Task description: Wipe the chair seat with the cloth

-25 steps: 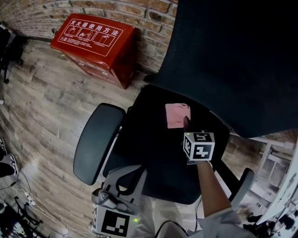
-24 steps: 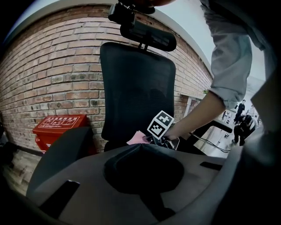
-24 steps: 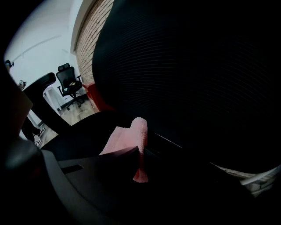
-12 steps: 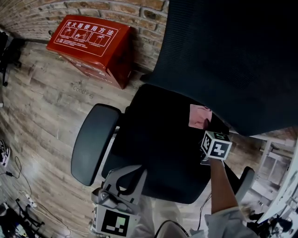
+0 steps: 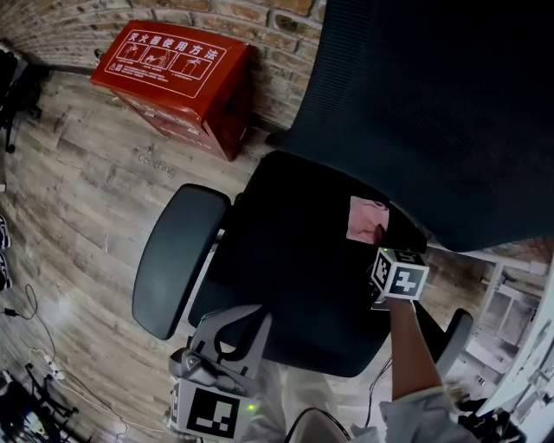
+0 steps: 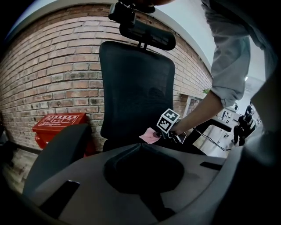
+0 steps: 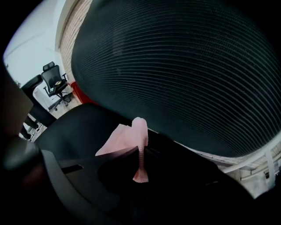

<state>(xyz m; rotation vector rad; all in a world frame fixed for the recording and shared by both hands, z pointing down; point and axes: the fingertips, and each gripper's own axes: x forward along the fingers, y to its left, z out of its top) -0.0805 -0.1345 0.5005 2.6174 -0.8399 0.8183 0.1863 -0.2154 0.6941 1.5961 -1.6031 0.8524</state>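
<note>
The black chair seat (image 5: 286, 260) fills the middle of the head view. A pink cloth (image 5: 363, 218) lies on its far right part, close under the mesh backrest (image 5: 433, 112). My right gripper (image 5: 379, 235) is shut on the cloth's near edge and presses it to the seat. In the right gripper view the cloth (image 7: 125, 136) fans out ahead, with a strip pinched between the jaws of the right gripper (image 7: 139, 156). My left gripper (image 5: 245, 317) hangs at the seat's front edge, shut on nothing. The left gripper (image 6: 139, 146) looks toward the cloth (image 6: 149, 135).
A padded left armrest (image 5: 177, 255) flanks the seat, and a right armrest (image 5: 452, 336) shows beyond my forearm. A red box (image 5: 177, 65) stands against the brick wall (image 5: 260, 17). Cables (image 5: 35, 372) lie on the wood floor. Another office chair (image 7: 55, 81) stands far off.
My right gripper has dragged the cloth from the seat's middle to its right side near the backrest, then nearly stopped. The left gripper has stayed put.
</note>
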